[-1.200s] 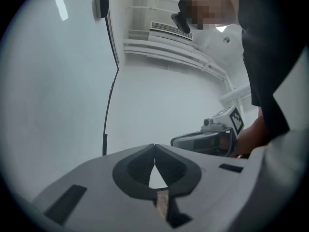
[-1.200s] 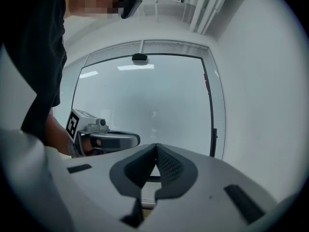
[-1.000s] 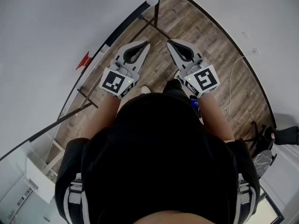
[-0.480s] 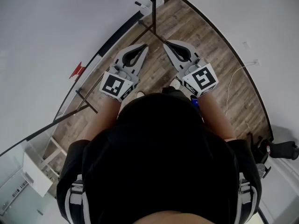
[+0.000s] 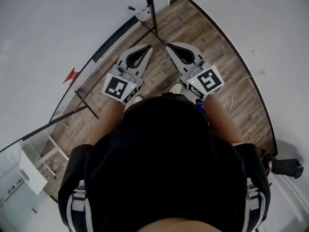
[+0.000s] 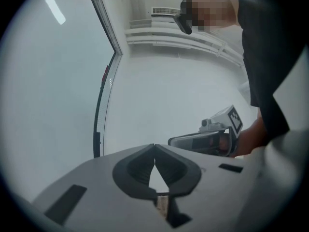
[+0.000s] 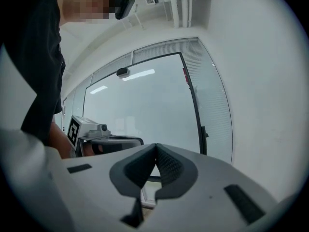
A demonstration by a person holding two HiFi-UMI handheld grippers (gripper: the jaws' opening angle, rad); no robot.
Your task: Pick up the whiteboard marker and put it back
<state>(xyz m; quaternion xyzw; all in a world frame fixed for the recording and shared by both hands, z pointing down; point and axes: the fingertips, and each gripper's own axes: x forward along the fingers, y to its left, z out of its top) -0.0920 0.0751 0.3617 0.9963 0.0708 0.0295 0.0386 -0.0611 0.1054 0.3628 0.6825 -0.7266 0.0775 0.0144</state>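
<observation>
I cannot make out a whiteboard marker in any view. In the head view my left gripper (image 5: 149, 46) and right gripper (image 5: 167, 45) are held side by side in front of the person's black-shirted body, over a wooden floor (image 5: 193, 37). Both are shut and nothing is between the jaws. The left gripper view shows its jaws (image 6: 154, 145) meeting at the tip before a white wall, with the right gripper (image 6: 212, 138) to the side. In the right gripper view the shut jaws (image 7: 156, 144) face a glass panel (image 7: 145, 105), and the left gripper (image 7: 104, 140) shows at the left.
A wide white surface (image 5: 43, 28) runs along the left, edged by a dark rail with a small red piece (image 5: 71, 75). A dark post (image 5: 148, 4) stands ahead. A white wall (image 5: 260, 23) curves round the right, with a cable (image 5: 236, 93) on the floor. A small blue thing (image 5: 200, 104) shows below the right gripper's cube.
Both grippers stay shut and side by side in front of the body. The post, rail and red piece have slid left and down in the head view as the person moves over the floor.
</observation>
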